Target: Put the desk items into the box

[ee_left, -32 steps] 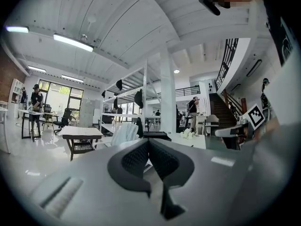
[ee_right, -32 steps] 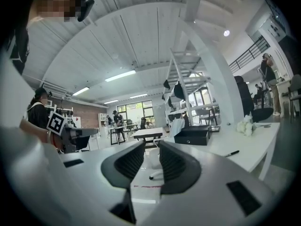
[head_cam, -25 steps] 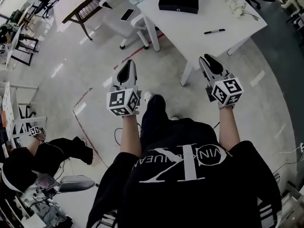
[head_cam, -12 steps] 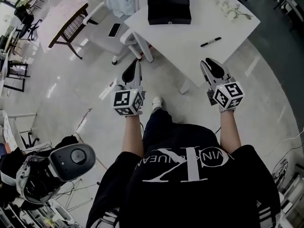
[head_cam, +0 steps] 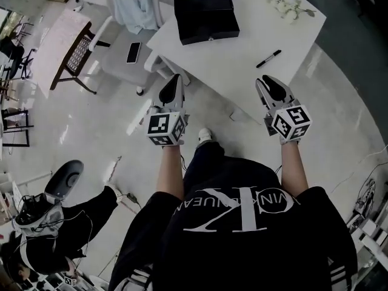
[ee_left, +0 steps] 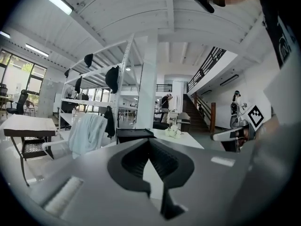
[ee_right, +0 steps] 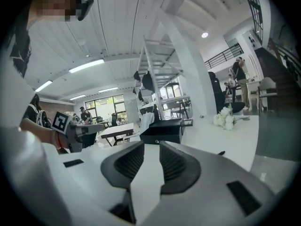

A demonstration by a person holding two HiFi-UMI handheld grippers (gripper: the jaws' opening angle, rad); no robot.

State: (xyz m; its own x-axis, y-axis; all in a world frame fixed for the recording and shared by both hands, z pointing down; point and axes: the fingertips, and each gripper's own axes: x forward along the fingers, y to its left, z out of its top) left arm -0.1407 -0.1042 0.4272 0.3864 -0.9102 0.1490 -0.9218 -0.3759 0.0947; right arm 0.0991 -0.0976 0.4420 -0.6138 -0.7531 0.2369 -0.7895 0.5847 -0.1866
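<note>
We're standing just short of the table [head_cam: 242,44] and nothing is picked up yet. The left gripper [head_cam: 176,81] hangs over the table's near corner with its jaws pinched together and nothing between them. The right gripper [head_cam: 268,83] is over the table's near edge, jaws a slit apart and also empty.

The box [head_cam: 204,16] sits at the far side of the table. It's flat, matte black and hard-edged, with a tiny clasp on the front. The pen [head_cam: 268,58] lies on the table on the near side of the box, closest to the right gripper. The flowers [head_cam: 288,6] are a white bunch at the table's far right corner.

What could bite us:
- The pen is thin and round and the tabletop looks smooth and glossy, so a sloppy pinch could squirt it out and roll it off the edge.
- The box lid looks shut to us, so anything carried over has nowhere to go until it's opened.
- The flowers look soft and floppy. Squeeze too hard and they crush, too light and they slip.
</note>
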